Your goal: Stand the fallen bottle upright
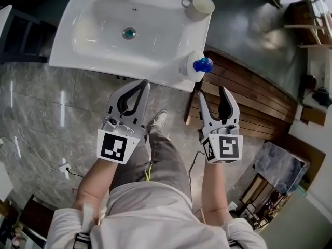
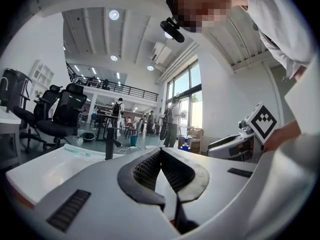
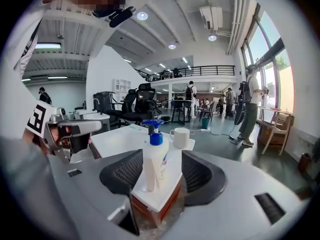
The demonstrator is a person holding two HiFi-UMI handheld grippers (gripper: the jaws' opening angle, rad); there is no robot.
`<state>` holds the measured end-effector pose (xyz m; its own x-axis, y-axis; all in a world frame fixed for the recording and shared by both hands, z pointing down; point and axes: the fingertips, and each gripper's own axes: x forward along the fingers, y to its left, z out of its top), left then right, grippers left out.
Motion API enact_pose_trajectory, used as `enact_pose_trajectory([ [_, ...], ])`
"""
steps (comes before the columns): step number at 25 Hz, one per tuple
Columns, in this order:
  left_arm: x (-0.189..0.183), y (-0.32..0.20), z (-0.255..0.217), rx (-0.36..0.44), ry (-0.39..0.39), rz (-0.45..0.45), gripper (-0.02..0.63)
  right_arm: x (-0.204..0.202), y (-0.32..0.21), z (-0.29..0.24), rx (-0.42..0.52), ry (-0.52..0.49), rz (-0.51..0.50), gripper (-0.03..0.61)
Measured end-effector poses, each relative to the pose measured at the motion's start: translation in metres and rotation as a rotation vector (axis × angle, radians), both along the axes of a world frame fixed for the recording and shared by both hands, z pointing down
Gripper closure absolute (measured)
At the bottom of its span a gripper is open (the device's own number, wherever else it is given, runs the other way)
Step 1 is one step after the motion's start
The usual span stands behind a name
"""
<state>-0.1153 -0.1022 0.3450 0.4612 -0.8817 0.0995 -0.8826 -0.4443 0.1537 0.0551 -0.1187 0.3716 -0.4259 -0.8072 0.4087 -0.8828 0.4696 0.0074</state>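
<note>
At the washbasin (image 1: 67, 48) corner the pump bottle (image 1: 196, 66) is stood upright, so the right gripper (image 1: 212, 91) is held clear with jaws spread, and the left gripper (image 1: 141, 85) with jaws pressed together on nothing.

An open loft office: black swivel chairs (image 3: 135, 101), a railed mezzanine (image 3: 200, 72), tall windows (image 3: 269, 64), people (image 3: 190, 97) standing about.

Bright daylight thru tall windows (image 3: 272, 69) at right, plus round ceiling lights (image 2: 114, 15). Glare streaks on grey floor (image 1: 61, 108). Gripper views: strong fisheye bend, dark vignetted corners.
</note>
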Motion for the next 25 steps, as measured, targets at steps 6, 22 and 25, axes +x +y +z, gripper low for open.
enact_pose_trajectory([
  [6, 0.012, 0.019, -0.039, 0.040, -0.017, 0.010, 0.598, 0.024, 0.023, -0.024, 0.041, 0.045, 0.039, 0.486],
  [22, 0.039, 0.071, -0.161, 0.186, -0.057, -0.007, 0.598, 0.061, 0.063, -0.163, 0.277, -0.024, 0.031, 0.543],
  [25, 0.041, 0.079, -0.185, 0.217, -0.069, -0.020, 0.598, 0.062, 0.074, -0.198, 0.346, -0.010, -0.005, 0.543],
])
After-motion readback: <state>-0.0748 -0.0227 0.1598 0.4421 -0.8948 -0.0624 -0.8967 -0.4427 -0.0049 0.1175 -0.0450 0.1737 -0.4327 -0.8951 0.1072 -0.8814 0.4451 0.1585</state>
